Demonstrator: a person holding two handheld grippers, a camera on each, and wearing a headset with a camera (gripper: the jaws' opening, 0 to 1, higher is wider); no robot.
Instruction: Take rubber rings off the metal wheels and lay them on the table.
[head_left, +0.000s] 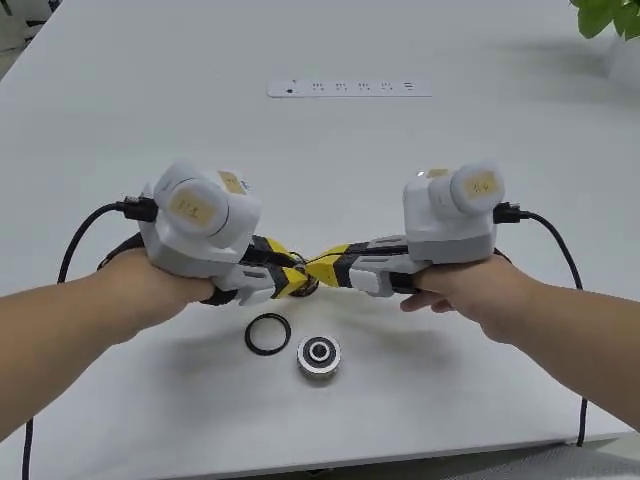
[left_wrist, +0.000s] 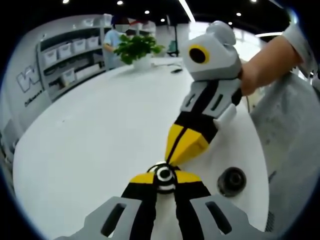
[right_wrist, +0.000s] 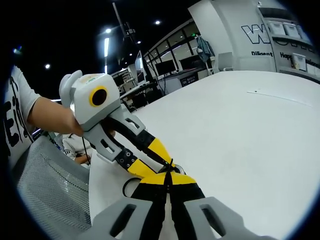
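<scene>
Above white table, left gripper fingers pinch a wheel at their tips.

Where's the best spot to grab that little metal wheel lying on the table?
Probably from straight above, pinching across its round outer rim: the metal wheel lies flat with its hub facing up. Set the jaws near and far, since the rubber ring lies close on its left in the head view.

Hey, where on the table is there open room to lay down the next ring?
Crowded: the centre, where the left gripper and right gripper meet by the ring and loose wheel. Open: the wide bare table between them and the power strip, and the near strip right of the wheel.
</scene>
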